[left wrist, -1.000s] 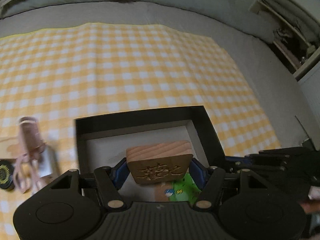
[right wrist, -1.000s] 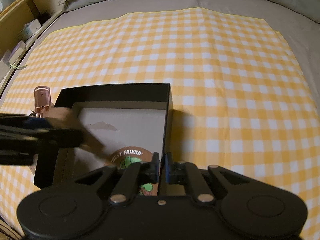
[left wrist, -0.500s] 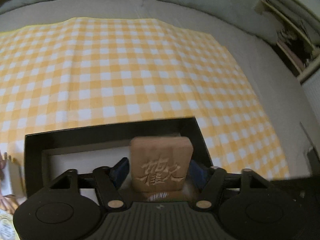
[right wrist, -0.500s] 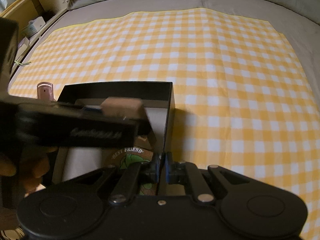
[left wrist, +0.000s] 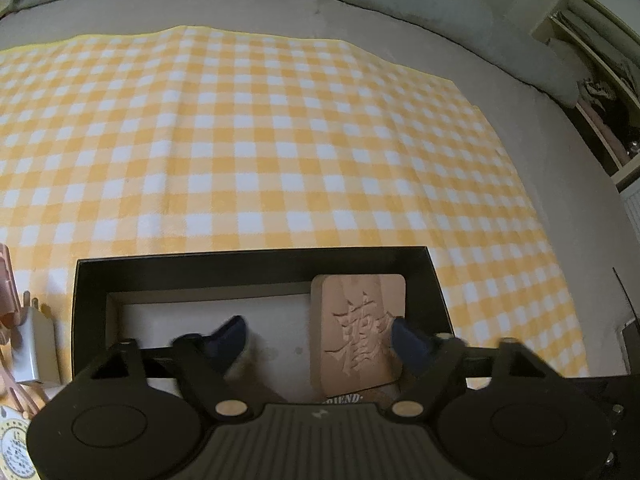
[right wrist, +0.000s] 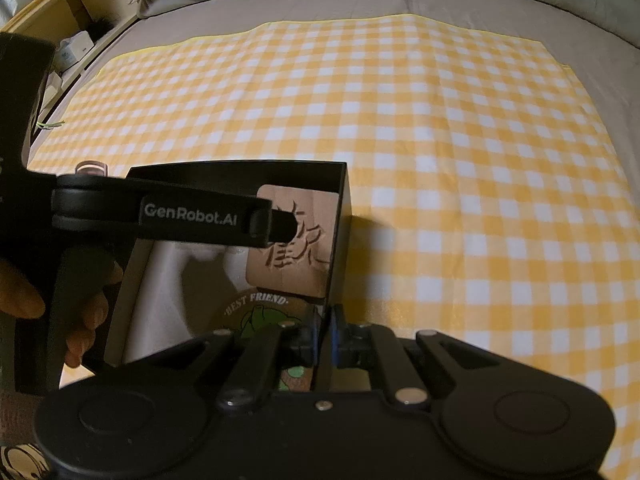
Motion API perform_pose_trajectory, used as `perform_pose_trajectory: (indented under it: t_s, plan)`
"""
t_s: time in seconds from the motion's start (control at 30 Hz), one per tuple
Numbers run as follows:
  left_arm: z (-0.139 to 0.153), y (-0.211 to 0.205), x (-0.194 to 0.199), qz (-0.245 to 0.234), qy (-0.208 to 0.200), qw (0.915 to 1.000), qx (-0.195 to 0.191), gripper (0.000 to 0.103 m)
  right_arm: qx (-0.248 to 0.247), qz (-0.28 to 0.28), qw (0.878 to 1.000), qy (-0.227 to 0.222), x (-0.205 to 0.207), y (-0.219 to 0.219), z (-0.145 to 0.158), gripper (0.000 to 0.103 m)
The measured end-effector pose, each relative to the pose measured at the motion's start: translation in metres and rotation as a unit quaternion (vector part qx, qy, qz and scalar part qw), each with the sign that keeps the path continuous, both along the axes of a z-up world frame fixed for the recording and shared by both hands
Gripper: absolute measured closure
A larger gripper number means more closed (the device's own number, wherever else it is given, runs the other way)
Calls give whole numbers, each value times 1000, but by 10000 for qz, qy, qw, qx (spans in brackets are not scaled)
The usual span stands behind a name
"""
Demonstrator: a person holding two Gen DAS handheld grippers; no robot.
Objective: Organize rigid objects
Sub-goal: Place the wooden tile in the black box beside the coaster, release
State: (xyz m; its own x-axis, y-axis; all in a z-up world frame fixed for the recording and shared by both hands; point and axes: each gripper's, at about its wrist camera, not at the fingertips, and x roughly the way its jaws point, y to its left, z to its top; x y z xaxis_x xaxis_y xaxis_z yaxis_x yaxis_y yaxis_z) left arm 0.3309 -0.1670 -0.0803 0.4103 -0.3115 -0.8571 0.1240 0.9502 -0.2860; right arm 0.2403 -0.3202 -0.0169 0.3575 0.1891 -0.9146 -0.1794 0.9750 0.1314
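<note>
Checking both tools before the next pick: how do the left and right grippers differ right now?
The left gripper stands wide open over the black box, with the carved wooden block released inside by its right finger; the right gripper is shut on the box's right wall. The left gripper's blue fingertips hold nothing, while the right gripper steadies the box. Both are black two-finger tools with blue pads.
</note>
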Motion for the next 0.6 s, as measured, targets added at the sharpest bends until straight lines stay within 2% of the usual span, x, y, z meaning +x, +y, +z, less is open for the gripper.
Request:
perform_pose_trajectory:
  t_s: [0.03, 0.13, 0.2, 0.3, 0.6]
  plan:
    - [1, 0, 0, 7, -7, 10000, -21, 44, 6, -2, 10000, 3, 0, 0, 0, 96]
    - [0, 0, 2, 162, -11, 9995, -262, 55, -12, -2, 10000, -7, 0, -1, 1, 96]
    - [-1, 0, 4, 271, -64, 9990, -353, 57, -28, -3, 10000, -11, 0, 3, 0, 96]
    - [-6, -4, 7, 284, -79, 9994, -192, 60, -53, 7, 10000, -16, 0, 4, -1, 96]
    - [-16, -7, 4, 145, -188, 9997, -113, 60, -111, 44, 9999, 2, 2, 6, -4, 96]
